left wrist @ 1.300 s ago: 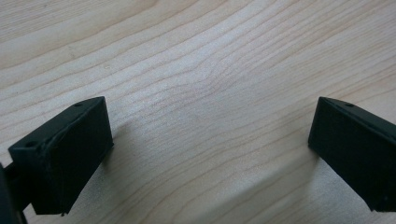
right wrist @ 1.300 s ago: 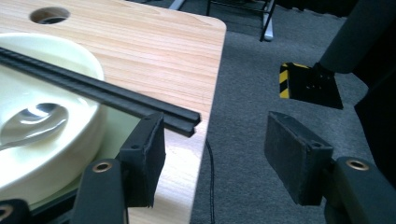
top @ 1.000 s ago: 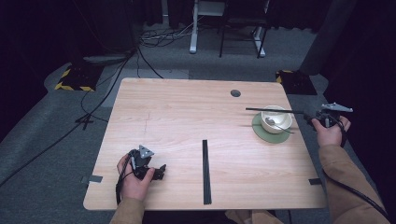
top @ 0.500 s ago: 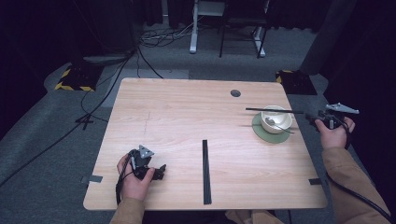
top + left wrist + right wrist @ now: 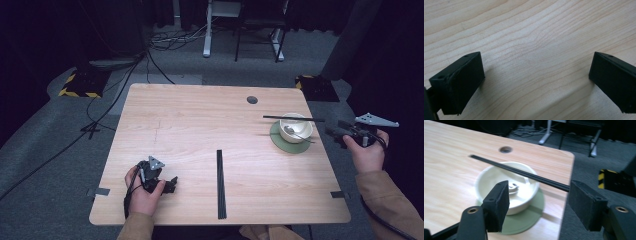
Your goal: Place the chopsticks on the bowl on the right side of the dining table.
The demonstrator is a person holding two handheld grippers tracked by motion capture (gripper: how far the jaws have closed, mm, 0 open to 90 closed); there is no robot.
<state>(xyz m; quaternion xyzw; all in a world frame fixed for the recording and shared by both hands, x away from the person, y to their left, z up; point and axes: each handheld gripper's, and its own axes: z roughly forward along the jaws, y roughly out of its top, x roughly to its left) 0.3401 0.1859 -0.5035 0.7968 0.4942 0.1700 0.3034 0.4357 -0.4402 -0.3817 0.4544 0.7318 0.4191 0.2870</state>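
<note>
Two grippers are in hand at the table (image 5: 200, 120). The right gripper (image 5: 537, 202) hangs off the table's right edge, just beside the bowl (image 5: 296, 127); its jaws have just been opening and stand wide with nothing gripped. A black chopstick (image 5: 519, 172) lies across the bowl's rim, its near end reaching one jaw. The bowl sits on a green plate (image 5: 282, 142). The left gripper (image 5: 536, 82) rests low over bare wood near the front left corner, jaws wide and empty.
</note>
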